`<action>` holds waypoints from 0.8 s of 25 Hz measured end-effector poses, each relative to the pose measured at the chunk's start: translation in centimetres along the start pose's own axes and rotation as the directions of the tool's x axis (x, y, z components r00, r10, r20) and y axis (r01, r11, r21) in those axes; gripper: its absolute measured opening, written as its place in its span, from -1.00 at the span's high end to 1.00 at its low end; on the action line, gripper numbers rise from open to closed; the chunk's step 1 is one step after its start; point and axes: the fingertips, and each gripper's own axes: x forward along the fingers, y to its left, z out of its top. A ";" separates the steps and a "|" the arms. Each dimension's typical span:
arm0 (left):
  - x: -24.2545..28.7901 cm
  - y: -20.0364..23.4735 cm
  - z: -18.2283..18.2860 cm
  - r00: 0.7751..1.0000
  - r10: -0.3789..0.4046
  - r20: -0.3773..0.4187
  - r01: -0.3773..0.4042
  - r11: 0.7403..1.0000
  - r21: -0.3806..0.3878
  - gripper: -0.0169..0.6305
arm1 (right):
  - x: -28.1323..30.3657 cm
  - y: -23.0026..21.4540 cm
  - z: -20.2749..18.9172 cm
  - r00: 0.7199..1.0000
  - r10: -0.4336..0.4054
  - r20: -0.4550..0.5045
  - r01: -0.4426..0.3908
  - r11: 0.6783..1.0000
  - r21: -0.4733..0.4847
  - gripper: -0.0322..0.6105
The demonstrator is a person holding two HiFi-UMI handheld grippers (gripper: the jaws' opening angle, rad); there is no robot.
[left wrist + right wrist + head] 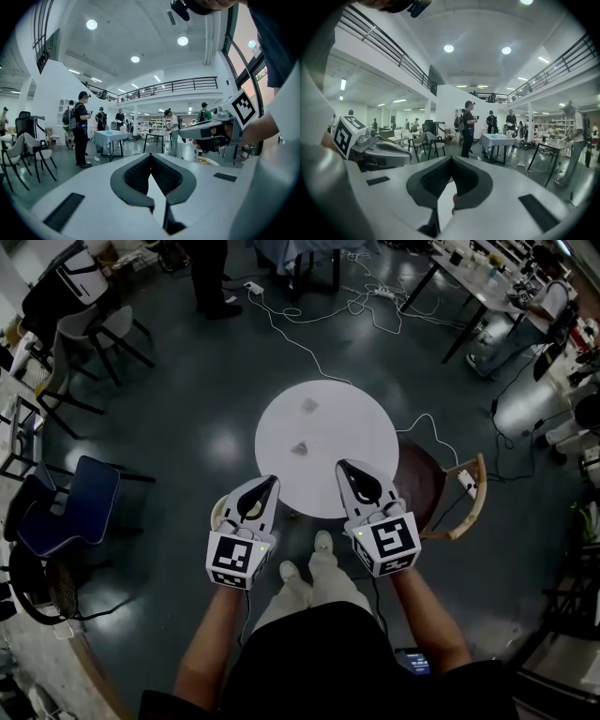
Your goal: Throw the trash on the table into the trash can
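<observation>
Closed and empty, the left gripper (268, 483) and right gripper (345, 468) hover at the round white table's (361, 427) near edge, with trash scraps (301, 448) just ahead, likely readying a pick.

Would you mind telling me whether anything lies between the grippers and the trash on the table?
Nothing visible does. The nearer scrap and the farther scrap lie alone on the white table, with only bare tabletop between them and the left gripper and right gripper, both shut by its near edge.

White table (352, 437), dark grey floor (202, 404); left gripper (270, 481) and right gripper (343, 466) white, with black-and-white square markers.
</observation>
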 end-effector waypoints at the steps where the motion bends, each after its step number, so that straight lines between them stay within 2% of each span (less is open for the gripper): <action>1: 0.5 0.1 -0.2 1.000 -0.001 -0.005 0.001 1.000 0.000 0.90 | 0.2 -0.4 -0.2 1.000 0.001 -0.004 -0.001 1.000 0.003 0.85; 11: 6.7 0.8 -4.1 0.994 0.026 -0.110 -0.025 1.000 0.011 0.90 | 2.9 -5.4 -2.3 0.998 0.040 -0.048 -0.041 0.999 -0.022 0.85; 20: 11.9 0.7 -7.9 0.981 0.036 -0.191 -0.032 0.999 0.026 0.90 | 4.7 -9.1 -5.9 0.994 0.066 -0.090 -0.065 0.998 0.018 0.85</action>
